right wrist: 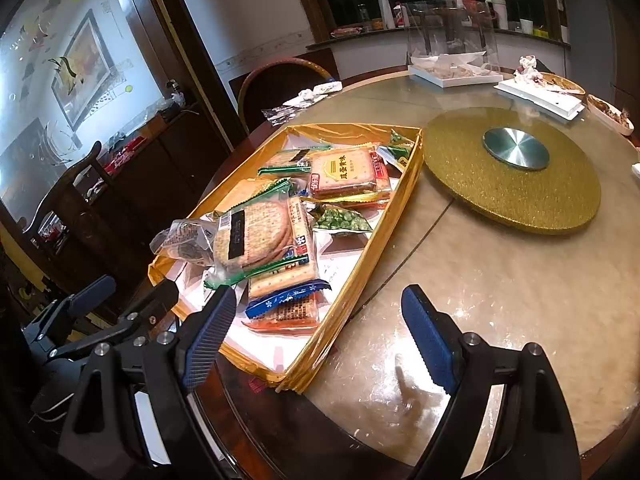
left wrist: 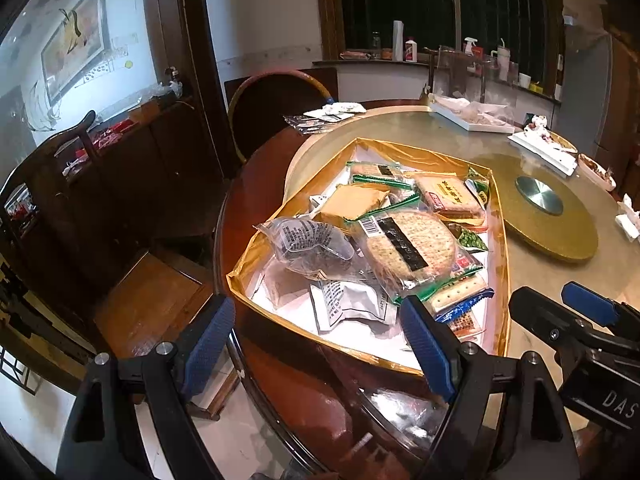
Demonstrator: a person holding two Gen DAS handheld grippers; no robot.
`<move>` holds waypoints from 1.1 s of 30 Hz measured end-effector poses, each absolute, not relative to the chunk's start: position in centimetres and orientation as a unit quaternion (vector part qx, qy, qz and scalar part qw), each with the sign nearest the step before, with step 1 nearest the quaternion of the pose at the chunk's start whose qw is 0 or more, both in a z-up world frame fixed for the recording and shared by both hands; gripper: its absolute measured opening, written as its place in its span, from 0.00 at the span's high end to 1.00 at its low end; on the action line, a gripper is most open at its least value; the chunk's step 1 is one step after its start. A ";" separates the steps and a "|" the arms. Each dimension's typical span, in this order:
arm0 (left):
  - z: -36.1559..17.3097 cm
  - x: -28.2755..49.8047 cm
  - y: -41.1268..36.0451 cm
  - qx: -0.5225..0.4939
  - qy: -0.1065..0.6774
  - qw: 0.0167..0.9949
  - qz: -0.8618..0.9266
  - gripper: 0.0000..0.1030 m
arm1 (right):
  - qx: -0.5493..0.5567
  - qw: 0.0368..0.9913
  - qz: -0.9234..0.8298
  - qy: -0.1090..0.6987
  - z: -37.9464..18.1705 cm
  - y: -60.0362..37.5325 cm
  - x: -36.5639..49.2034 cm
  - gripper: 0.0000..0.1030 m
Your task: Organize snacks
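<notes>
Snacks are lying heaped in the gold tray [right wrist: 362, 258], which is sitting on the counter [right wrist: 500, 280] just beside the gold turntable [right wrist: 512, 184]. In the tray's middle a round cracker pack [right wrist: 256, 236] with a dark strip is resting on top of the pile. A clear bag [right wrist: 182, 240] is leaning against it toward the tray's left rim, though its contents are too blurred to tell. Green peas [right wrist: 340, 220] are lying toward the tray's right rim, and a yellow biscuit pack [right wrist: 348, 170] is sitting toward its far end. A blue-edged wafer pack [right wrist: 288, 304] is lying at the tray's near end.

The left gripper [left wrist: 320, 348] is hovering over the tray's near left corner, its jaws spread wide with nothing between them. The right gripper [right wrist: 320, 336] is hanging above the tray's near right corner, its jaws likewise released and empty, one blue pad [right wrist: 210, 336] over the tray and the other over bare counter.
</notes>
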State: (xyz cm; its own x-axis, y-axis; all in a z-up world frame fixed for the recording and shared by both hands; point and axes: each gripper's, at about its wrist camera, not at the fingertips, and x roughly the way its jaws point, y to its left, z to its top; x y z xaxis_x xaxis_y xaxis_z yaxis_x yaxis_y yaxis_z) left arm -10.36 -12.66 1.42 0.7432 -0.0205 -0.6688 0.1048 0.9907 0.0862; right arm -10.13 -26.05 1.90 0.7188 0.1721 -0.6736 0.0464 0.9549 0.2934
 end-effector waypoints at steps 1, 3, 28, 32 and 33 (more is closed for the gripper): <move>1.4 -10.3 -12.7 0.061 0.359 0.931 -0.034 0.18 | 0.147 0.915 0.034 0.373 1.9 -26.1 -10.1 0.18; 1.4 -10.3 -12.7 0.065 0.362 0.929 -0.036 0.18 | 0.150 0.915 0.034 0.374 1.8 -26.1 -10.1 0.18; 0.5 -10.2 -13.2 0.078 0.375 0.923 -0.038 0.18 | 0.149 0.914 0.034 0.377 1.6 -25.8 -9.9 0.18; 0.4 -10.2 -13.3 0.081 0.373 0.924 -0.038 0.18 | 0.149 0.914 0.033 0.376 1.6 -25.8 -9.9 0.18; 0.4 -10.1 -13.3 0.082 0.373 0.923 -0.039 0.18 | 0.149 0.914 0.033 0.376 1.6 -25.8 -9.8 0.18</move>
